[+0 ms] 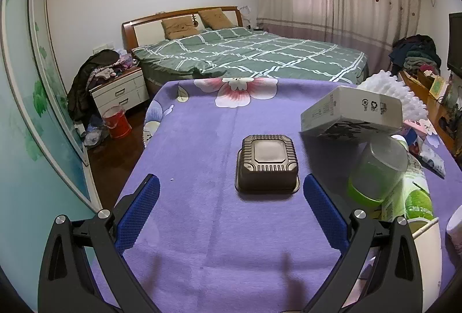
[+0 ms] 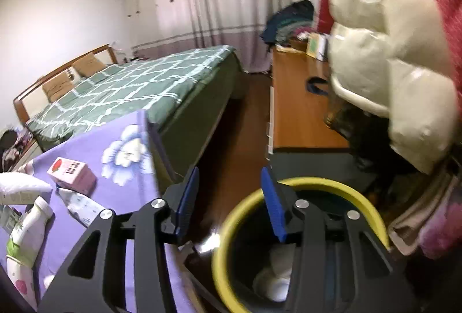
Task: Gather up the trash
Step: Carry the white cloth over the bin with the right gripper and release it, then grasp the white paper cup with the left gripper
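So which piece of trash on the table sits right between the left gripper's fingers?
The black tray, upside down on the purple cloth, centred ahead of the open left gripper. The white box and green bottle sit off to the right.

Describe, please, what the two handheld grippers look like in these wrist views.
Both look alike. The left gripper has two flat fingers faced with blue pads of fine dotted texture, carried on glossy black linkage arms with triangular cut-outs and round silver pivot bolts. The right gripper shows the same blue pads, black arms and silver bolts. No cables, markings, hands or sleeves are visible.
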`<state>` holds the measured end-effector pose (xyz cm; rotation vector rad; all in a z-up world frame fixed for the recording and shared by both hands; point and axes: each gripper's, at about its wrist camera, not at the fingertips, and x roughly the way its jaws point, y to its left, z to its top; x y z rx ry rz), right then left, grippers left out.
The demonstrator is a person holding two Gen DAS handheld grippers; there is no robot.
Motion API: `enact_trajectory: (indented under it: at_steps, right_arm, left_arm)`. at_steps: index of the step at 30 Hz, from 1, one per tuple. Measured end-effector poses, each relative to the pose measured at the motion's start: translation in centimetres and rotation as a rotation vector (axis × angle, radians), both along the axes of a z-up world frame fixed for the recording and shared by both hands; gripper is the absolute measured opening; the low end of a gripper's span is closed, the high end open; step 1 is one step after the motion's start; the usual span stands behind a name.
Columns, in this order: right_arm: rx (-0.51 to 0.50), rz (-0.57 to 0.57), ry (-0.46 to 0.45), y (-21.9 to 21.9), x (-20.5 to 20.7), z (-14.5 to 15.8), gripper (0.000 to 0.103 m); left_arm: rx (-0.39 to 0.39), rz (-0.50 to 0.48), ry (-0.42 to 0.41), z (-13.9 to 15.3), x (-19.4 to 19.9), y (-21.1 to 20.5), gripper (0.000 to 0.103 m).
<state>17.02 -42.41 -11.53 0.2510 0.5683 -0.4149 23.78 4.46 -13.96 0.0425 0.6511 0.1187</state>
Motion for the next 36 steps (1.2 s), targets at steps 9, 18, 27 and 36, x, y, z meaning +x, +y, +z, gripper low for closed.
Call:
enact_trajectory:
  at_steps: [9,18,27,36]
  right_arm:
    - [-0.069,0.050,0.031,3.1,2.6,-1.3,0.049]
    - [-0.088,0.065,0.022,3.6,2.5,-1.3,0.054]
    - [-0.088,0.068,0.020,3.7,2.5,-1.3,0.055]
    - [-0.081,0.076,0.028,3.9,2.7,-1.5,0.057]
  left_arm:
    - [-0.070,-0.068,0.018,2.3,-3.4,-2.0,0.098]
    - [-0.170,-0.232,0.141,3.4,-7.6,-9.3,0.098]
    - [-0.150,-0.253,0.281,-0.1,-7.0,-13.6,0.098]
    - [-0.213,-0.270,0.352,-2.0,-5.1,-12.8,0.083]
